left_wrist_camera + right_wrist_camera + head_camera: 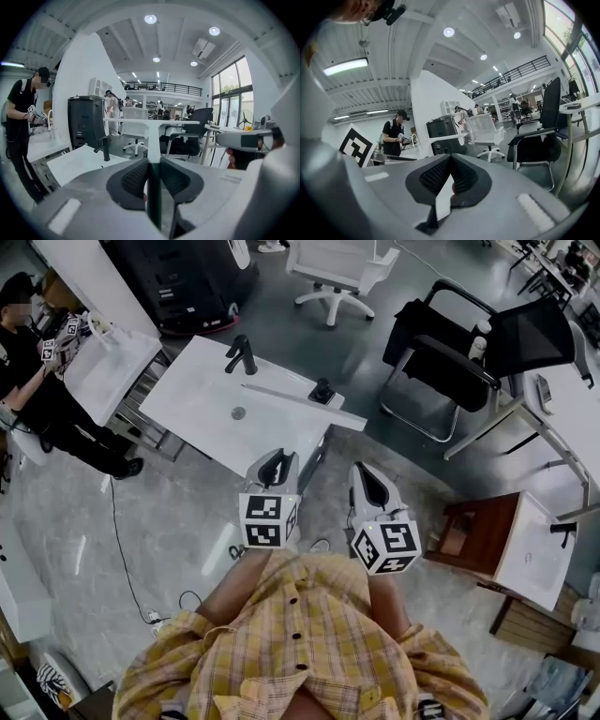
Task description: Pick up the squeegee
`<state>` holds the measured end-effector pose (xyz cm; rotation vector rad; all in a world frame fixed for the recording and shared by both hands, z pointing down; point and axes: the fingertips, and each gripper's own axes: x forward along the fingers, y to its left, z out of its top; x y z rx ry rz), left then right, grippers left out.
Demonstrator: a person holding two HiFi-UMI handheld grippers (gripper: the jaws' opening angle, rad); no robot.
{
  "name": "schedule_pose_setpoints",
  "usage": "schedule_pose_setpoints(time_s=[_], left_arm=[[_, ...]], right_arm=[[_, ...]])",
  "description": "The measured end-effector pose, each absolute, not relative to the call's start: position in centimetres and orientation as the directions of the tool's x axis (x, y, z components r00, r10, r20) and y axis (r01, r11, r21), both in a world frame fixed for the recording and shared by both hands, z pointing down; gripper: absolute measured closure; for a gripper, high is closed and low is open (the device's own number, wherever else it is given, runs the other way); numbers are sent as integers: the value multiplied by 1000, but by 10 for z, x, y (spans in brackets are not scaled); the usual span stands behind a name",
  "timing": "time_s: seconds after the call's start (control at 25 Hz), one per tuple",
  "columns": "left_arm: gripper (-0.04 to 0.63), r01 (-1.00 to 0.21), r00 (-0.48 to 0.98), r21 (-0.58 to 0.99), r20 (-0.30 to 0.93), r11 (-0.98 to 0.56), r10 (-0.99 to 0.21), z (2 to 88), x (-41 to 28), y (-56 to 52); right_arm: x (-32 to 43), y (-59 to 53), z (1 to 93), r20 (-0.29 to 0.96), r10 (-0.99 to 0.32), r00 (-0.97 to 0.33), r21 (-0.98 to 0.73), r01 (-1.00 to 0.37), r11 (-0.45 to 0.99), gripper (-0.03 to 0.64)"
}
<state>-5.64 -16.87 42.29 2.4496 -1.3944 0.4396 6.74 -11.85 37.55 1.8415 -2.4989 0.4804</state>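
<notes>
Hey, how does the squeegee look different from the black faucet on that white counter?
The squeegee lies flat, while the faucet stands upright. The squeegee is a long pale strip with a short black handle, whereas the faucet is black all over. The squeegee runs along the right edge of the counter, and the faucet stands at its far edge. Both sit on the same white counter.

I see a white counter (192, 399) ahead of me. A black faucet (241, 354) stands at its far edge, a small round drain (238, 412) sits mid-surface, and the squeegee (302, 405) lies along its right side.
</notes>
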Motion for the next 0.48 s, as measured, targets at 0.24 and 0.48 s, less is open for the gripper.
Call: schedule_pose_setpoints(time_s=[0.24,0.48], left_arm=[[509,-867,490,93,339,-490,-803,405,-61,-158],[509,-861,504,85,270,-501,-820,388,-59,-147]], right_arm=[[66,-112,363,158,-937,-310,-221,-936,273,618],[66,-104,360,153,-938,-310,-209,-938,276,618]])
